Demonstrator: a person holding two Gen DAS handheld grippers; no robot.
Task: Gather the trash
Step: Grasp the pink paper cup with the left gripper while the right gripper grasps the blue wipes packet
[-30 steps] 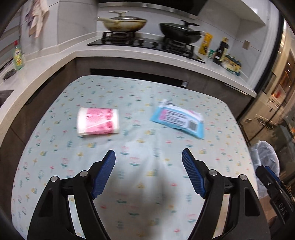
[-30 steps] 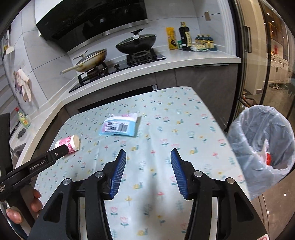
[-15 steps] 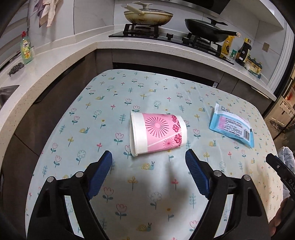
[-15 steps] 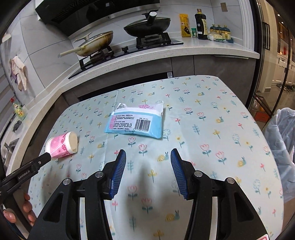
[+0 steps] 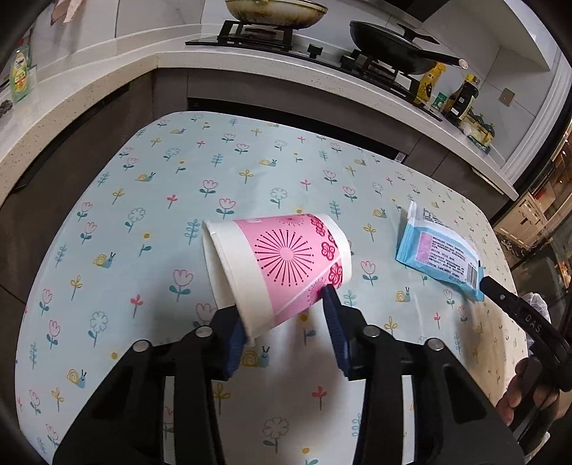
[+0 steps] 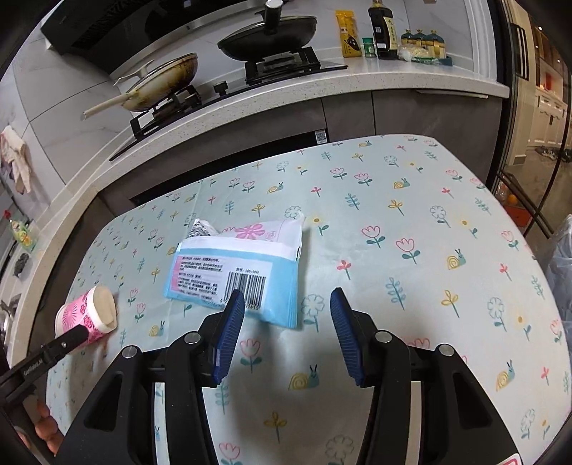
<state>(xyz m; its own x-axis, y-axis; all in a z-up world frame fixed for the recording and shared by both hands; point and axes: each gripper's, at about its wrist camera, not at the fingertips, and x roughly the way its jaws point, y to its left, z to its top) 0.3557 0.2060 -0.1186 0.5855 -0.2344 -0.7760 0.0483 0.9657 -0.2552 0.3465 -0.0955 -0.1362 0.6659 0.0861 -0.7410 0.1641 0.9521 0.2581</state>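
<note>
L claw [image 5: 286, 322] grasping pink cup [image 5: 282, 264]; R claw [image 6: 287, 322] released by blue packet [image 6: 232, 275]

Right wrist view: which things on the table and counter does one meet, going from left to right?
Pink cup → cream pan → blue packet → black wok → yellow packet → dark bottle.

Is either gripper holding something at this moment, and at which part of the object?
The left gripper is closed around the pink paper cup, one finger at its rim, one near its base. The right gripper is open and holds nothing.
</note>
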